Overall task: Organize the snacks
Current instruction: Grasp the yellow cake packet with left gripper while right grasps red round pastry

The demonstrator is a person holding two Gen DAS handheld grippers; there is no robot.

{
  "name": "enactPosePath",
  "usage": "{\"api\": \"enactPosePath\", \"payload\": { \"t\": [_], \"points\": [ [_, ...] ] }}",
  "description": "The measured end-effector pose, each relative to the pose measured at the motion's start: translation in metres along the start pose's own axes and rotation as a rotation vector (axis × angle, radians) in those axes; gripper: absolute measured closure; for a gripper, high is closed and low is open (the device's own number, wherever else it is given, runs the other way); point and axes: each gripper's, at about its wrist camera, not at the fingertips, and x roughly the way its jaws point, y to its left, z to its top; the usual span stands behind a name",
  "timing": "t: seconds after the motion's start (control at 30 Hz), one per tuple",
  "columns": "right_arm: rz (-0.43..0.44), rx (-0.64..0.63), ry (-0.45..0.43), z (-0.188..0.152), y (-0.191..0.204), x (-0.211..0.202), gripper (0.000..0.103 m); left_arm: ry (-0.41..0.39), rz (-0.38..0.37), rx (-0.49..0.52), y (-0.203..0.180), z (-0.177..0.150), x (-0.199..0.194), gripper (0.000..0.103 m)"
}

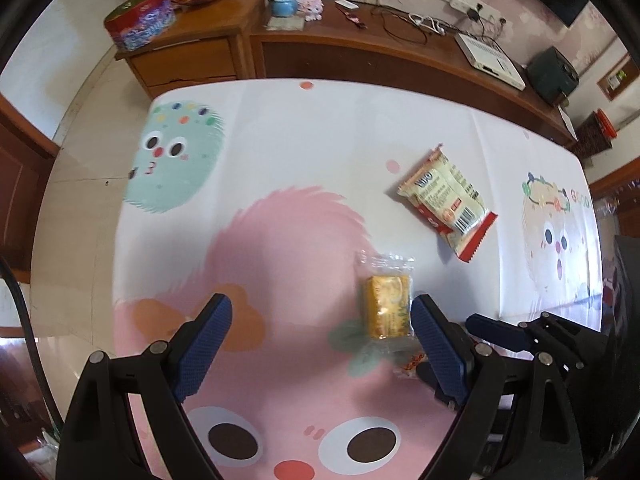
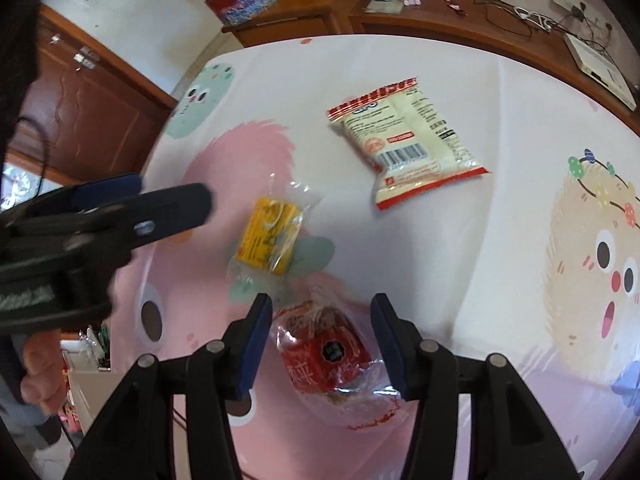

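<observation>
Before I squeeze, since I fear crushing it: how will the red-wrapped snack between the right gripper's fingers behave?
The red-wrapped snack probably has a firm core, since it looks blocky. Its loose clear wrapper ends likely crinkle and slip. Lying flat, it shouldn't roll.

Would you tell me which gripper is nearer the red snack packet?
Right. The right gripper straddles the red snack packet, pads not pressing it; the left gripper is open beside the yellow snack.

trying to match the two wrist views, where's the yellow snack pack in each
Left wrist: yellow snack pack sits lower centre-right, just left of the left tool's right finger.
Right wrist: yellow snack pack lies centre-left, above the right tool.
Shared landmark: the white and red snack bag.
</observation>
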Motion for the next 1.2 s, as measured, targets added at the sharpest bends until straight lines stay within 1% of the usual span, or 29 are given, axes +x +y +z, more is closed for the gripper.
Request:
{"api": "enactPosePath", "payload": {
  "t": [0.03, 0.17, 0.27, 0.37, 0.4, 0.43, 0.47, 0.5, 0.53, 0.6, 0.63, 0.67, 0.7, 0.73, 0.77, 0.8, 0.87, 1.0, 1.1, 1.2],
  "points": [
    [-0.004, -0.014, 0.002, -0.002, 0.001, 0.0, 0.042, 0.009, -0.002, 0.004, -0.002, 0.0, 0.004, 0.013],
    [-0.041, -0.085, 0.014, -0.01, 0.011, 0.002, 0.041, 0.036, -0.002, 0.02, -0.008, 0.001, 0.016, 0.013],
    [-0.109, -0.161, 0.018, -0.017, 0.021, 0.004, 0.041, 0.058, -0.002, 0.04, -0.015, -0.001, 0.026, 0.013],
    [-0.156, -0.201, 0.014, -0.021, 0.028, 0.006, 0.041, 0.07, 0.0, 0.067, -0.024, -0.003, 0.033, 0.013],
    [-0.168, -0.209, 0.011, -0.024, 0.029, 0.006, 0.042, 0.073, -0.001, 0.075, -0.027, -0.003, 0.035, 0.013],
    [-0.171, -0.207, 0.006, -0.025, 0.029, 0.005, 0.048, 0.077, -0.001, 0.084, -0.031, -0.004, 0.038, 0.013],
    [-0.166, -0.199, 0.002, -0.028, 0.028, 0.003, 0.05, 0.08, 0.0, 0.089, -0.034, -0.005, 0.04, 0.013],
    [-0.157, -0.189, 0.002, -0.029, 0.027, 0.001, 0.052, 0.083, 0.003, 0.095, -0.036, -0.006, 0.042, 0.015],
    [-0.153, -0.179, -0.001, -0.031, 0.025, -0.002, 0.053, 0.085, 0.004, 0.099, -0.039, -0.007, 0.044, 0.021],
    [-0.144, -0.156, -0.016, -0.033, 0.022, -0.006, 0.053, 0.091, 0.009, 0.1, -0.043, -0.008, 0.047, 0.028],
    [-0.141, -0.144, -0.022, -0.034, 0.02, -0.008, 0.054, 0.08, 0.017, 0.103, -0.045, -0.009, 0.047, 0.033],
    [-0.139, -0.134, -0.027, -0.036, 0.017, -0.01, 0.054, 0.075, 0.025, 0.109, -0.047, -0.009, 0.047, 0.034],
    [-0.137, -0.122, -0.034, -0.038, 0.015, -0.013, 0.054, 0.069, 0.032, 0.114, -0.05, -0.01, 0.046, 0.042],
    [-0.137, -0.114, -0.039, -0.039, 0.013, -0.014, 0.054, 0.059, 0.038, 0.122, -0.052, -0.01, 0.045, 0.054],
    [-0.138, -0.104, -0.044, -0.04, 0.011, -0.015, 0.054, 0.051, 0.04, 0.13, -0.054, -0.011, 0.043, 0.064],
    [-0.138, -0.098, -0.047, -0.043, 0.011, -0.016, 0.055, 0.046, 0.042, 0.138, -0.055, -0.011, 0.042, 0.078],
    [-0.137, -0.082, -0.058, -0.045, 0.009, -0.019, 0.055, 0.045, 0.029, 0.132, -0.058, -0.012, 0.039, 0.078],
    [-0.137, -0.059, -0.087, -0.045, 0.009, -0.027, 0.055, 0.003, 0.047, 0.155, -0.059, -0.021, 0.023, 0.079],
    [-0.142, -0.048, -0.114, -0.048, 0.012, -0.039, 0.055, -0.032, 0.058, 0.181, -0.062, -0.032, 0.002, 0.079],
    [-0.143, -0.033, -0.146, -0.055, 0.017, -0.053, 0.055, -0.07, 0.062, 0.196, -0.055, -0.049, -0.029, 0.079]
  ]
}}
